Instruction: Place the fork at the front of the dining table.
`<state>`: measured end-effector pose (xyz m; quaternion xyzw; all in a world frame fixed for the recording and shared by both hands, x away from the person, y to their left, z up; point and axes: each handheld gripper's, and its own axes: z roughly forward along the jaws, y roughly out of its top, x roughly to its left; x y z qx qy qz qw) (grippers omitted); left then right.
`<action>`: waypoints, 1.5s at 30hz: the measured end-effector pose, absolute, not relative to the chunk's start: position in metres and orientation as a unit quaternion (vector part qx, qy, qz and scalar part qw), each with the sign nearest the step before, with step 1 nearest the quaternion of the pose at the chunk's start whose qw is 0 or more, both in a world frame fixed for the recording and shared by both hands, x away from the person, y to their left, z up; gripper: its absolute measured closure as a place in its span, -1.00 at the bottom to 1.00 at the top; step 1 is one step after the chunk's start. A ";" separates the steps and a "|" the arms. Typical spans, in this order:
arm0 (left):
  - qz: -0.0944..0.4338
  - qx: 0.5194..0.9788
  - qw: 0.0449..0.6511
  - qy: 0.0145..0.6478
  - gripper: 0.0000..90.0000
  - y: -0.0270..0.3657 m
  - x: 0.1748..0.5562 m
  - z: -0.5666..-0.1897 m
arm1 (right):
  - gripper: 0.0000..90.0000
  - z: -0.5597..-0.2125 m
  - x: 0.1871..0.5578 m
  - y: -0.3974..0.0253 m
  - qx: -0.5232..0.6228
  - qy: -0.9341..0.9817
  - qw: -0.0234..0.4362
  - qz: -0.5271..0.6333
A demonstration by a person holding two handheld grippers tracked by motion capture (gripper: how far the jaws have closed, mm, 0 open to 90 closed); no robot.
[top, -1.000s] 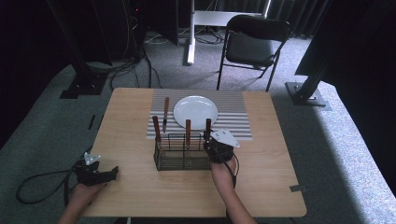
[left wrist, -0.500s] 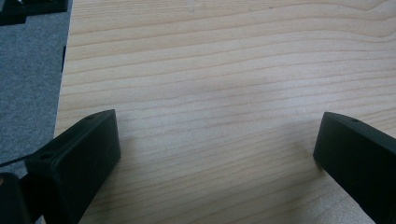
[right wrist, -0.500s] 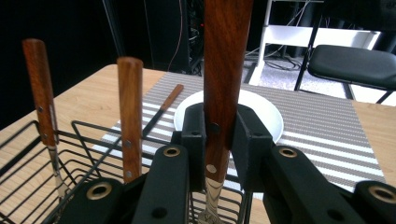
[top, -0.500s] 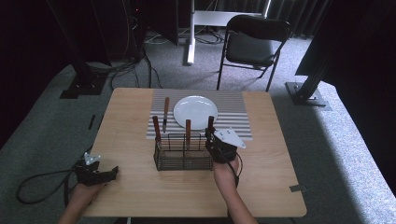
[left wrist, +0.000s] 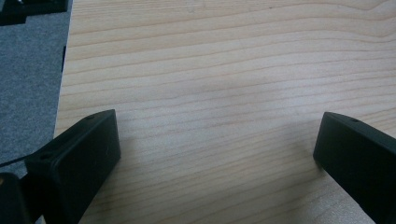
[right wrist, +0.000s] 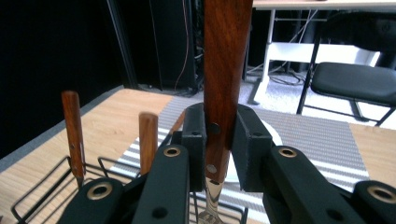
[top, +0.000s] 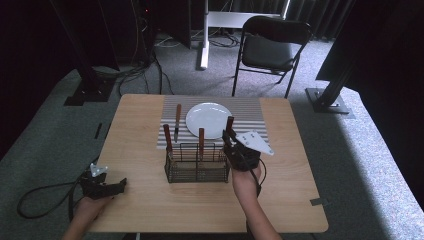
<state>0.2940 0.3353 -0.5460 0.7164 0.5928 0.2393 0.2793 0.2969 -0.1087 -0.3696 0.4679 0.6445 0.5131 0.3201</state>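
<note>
The right tool [right wrist: 218, 140] is clamped on a wooden handle [right wrist: 226, 70], held upright just beside the wire basket [top: 196, 163]. Two more handles [right wrist: 74, 133] stand in the basket to its left, with the plate [top: 209, 116] beyond. The left tool [left wrist: 215, 154] rests wide open and empty over bare desk [left wrist: 224, 74]
</note>
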 end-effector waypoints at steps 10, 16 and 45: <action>0.239 0.717 0.279 0.593 -0.99 0.335 0.294 -0.546 | 0.70 -0.348 0.298 -0.109 0.459 0.635 0.324 0.530; 0.239 0.717 0.279 0.593 -0.99 0.335 0.294 -0.546 | 0.70 -0.331 0.300 -0.111 0.453 0.625 0.329 0.544; 0.240 0.716 0.279 0.593 -0.99 0.335 0.294 -0.546 | 0.70 -0.330 0.385 -0.136 0.503 0.619 0.347 0.494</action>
